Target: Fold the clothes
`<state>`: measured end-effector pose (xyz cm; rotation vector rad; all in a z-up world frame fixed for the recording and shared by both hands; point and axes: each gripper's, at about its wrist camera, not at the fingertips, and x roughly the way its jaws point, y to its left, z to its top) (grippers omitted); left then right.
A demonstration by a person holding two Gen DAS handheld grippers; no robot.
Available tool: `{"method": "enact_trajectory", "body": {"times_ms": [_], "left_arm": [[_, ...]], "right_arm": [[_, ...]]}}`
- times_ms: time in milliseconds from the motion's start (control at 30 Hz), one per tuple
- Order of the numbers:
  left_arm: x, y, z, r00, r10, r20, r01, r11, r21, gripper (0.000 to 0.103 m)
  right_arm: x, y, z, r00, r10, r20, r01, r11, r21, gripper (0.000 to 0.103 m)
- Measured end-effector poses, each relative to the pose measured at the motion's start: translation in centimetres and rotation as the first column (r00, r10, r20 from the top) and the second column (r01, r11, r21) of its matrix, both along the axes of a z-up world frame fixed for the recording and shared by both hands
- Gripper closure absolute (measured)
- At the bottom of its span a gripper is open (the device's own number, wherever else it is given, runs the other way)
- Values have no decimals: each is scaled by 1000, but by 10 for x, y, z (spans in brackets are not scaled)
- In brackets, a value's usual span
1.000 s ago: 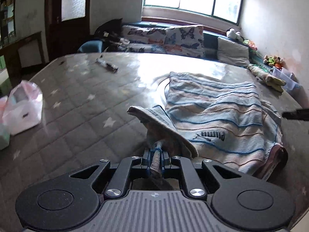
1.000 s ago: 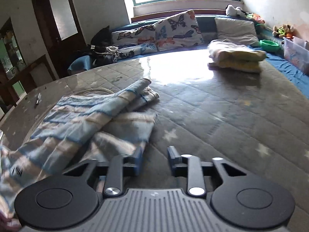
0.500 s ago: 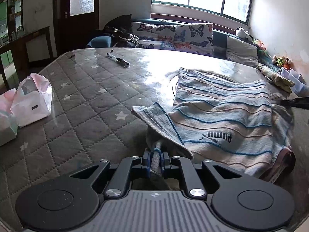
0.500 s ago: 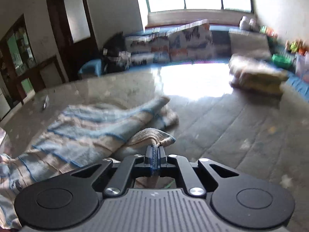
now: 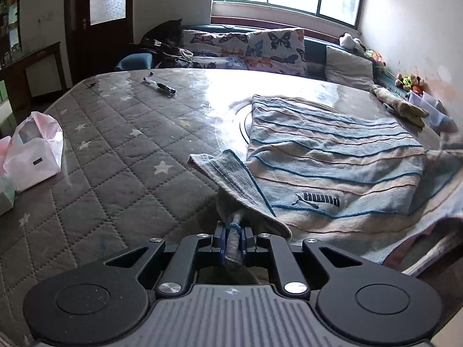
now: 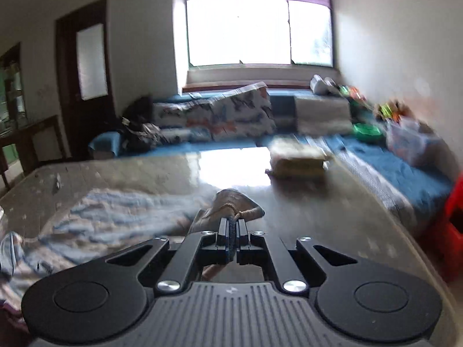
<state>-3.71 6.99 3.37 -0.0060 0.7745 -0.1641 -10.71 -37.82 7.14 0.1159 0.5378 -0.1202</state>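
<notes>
Two tools are closed on cloth: the left tool [image 5: 233, 238] pinches a sleeve edge of the striped T-shirt [image 5: 332, 162], the right tool [image 6: 231, 238] a bunched corner. Ahead of both, the shirt lies partly folded on the quilted mattress [image 5: 115, 150]. Keep both grips level and carry them together so the fold lands square.

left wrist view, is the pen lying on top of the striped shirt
No, the pen lies on the bare quilted mattress, well apart from the striped shirt.
</notes>
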Motion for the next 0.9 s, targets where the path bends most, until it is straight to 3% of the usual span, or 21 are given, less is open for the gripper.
{"method": "enact_trajectory", "body": {"times_ms": [300, 667, 900], "left_arm": [[-5, 2, -4, 999, -26, -38, 28, 999, 35, 91], [-10, 1, -11, 998, -32, -59, 33, 999, 29, 91], [-7, 4, -11, 997, -42, -59, 45, 998, 34, 90]], "right_arm": [[-66, -9, -20, 988, -73, -136, 83, 994, 72, 98], [-105, -8, 1, 979, -133, -155, 141, 989, 38, 99], [-118, -9, -9, 963, -171, -210, 184, 982, 47, 95]]}}
